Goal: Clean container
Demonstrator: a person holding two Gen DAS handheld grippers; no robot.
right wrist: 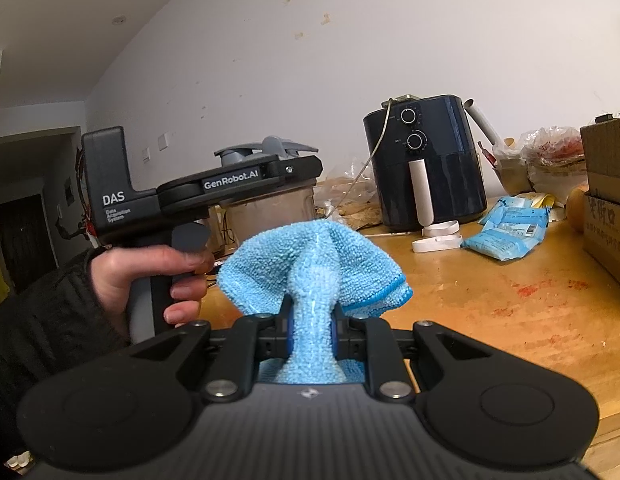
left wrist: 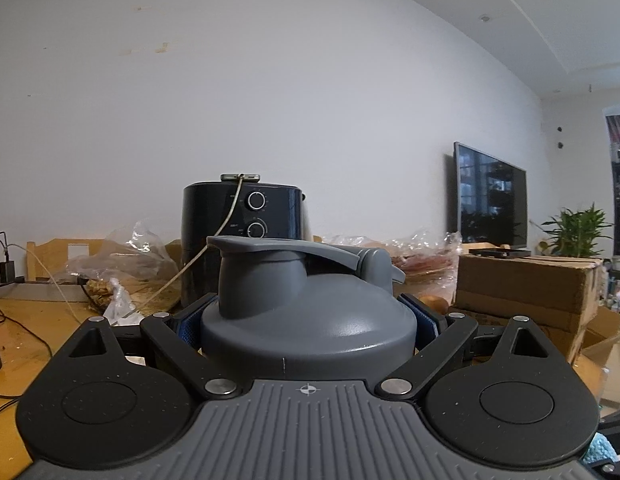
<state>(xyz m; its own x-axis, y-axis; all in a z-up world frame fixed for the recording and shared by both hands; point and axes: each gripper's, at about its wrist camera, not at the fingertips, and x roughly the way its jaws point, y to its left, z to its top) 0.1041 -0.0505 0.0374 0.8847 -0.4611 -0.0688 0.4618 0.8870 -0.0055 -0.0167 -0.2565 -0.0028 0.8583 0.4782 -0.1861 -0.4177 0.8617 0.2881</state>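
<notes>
White wall [left wrist: 270, 100] (stained), wooden table [right wrist: 489, 300]

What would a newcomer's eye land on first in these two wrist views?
Probably the bright blue cloth, bunched and pinched in the right gripper low in the right view. In the left view, the container's grey lid fills the centre, clamped by the left gripper. Behind both, a dark air fryer stands on the wooden table.
</notes>
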